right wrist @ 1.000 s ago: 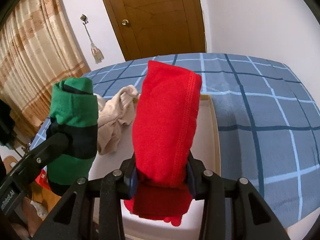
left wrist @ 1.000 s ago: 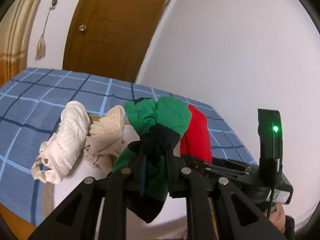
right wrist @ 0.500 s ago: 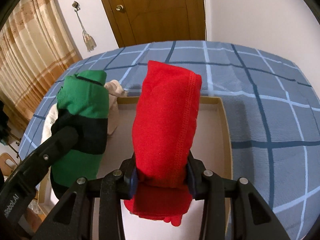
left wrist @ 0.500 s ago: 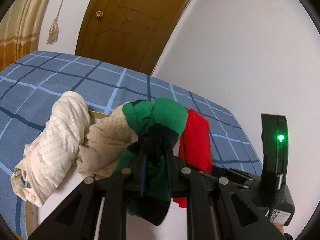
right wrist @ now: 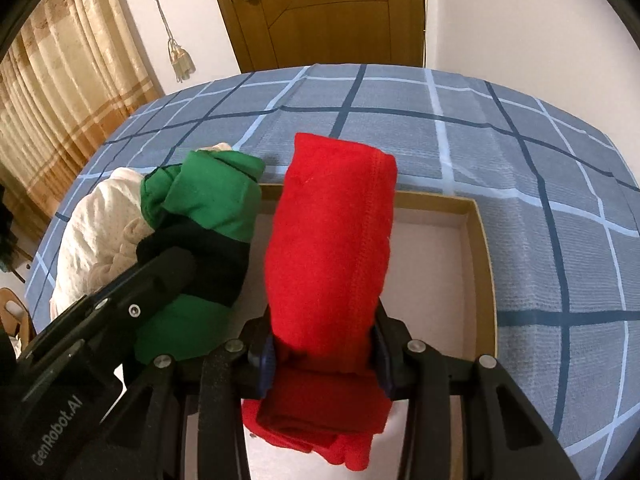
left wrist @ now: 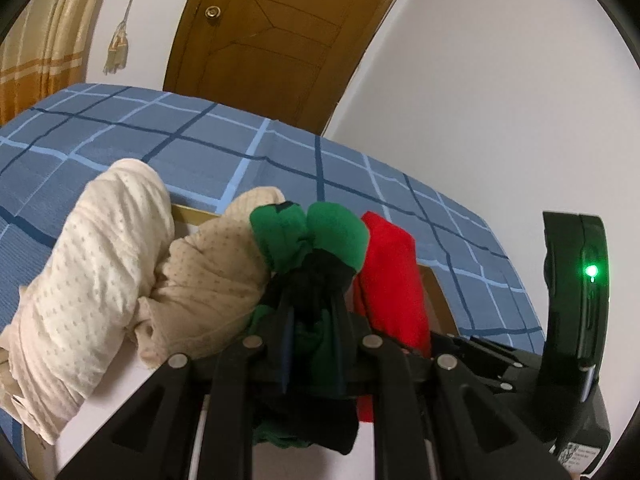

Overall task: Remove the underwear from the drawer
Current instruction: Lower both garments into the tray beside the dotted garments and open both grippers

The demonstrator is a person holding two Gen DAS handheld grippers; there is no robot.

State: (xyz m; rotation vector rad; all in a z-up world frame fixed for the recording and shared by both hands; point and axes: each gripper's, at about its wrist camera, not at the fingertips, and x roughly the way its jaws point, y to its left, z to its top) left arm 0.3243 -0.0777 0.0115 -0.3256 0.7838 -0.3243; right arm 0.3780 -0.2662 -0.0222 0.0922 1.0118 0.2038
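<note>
My left gripper [left wrist: 312, 328] is shut on a rolled green and black underwear [left wrist: 316, 240], held just above the shallow drawer tray [right wrist: 476, 240] that lies on the bed. My right gripper [right wrist: 324, 356] is shut on a rolled red underwear [right wrist: 332, 240], beside the green roll [right wrist: 208, 208] and over the tray's white floor. The red roll [left wrist: 392, 280] also shows to the right in the left wrist view. Two rolled pale dotted garments, a white one [left wrist: 92, 264] and a beige one [left wrist: 208, 264], lie at the tray's left end.
The tray rests on a blue checked bedspread [right wrist: 500, 140]. Behind the bed stand a brown wooden door [right wrist: 320, 8], a white wall and striped beige curtains [right wrist: 60, 92] at the left. A tassel [right wrist: 180, 60] hangs from a wall hook.
Both grippers have moved forward and lower toward the tray, each still holding its roll. The pale garments and the tray look larger and closer now.
</note>
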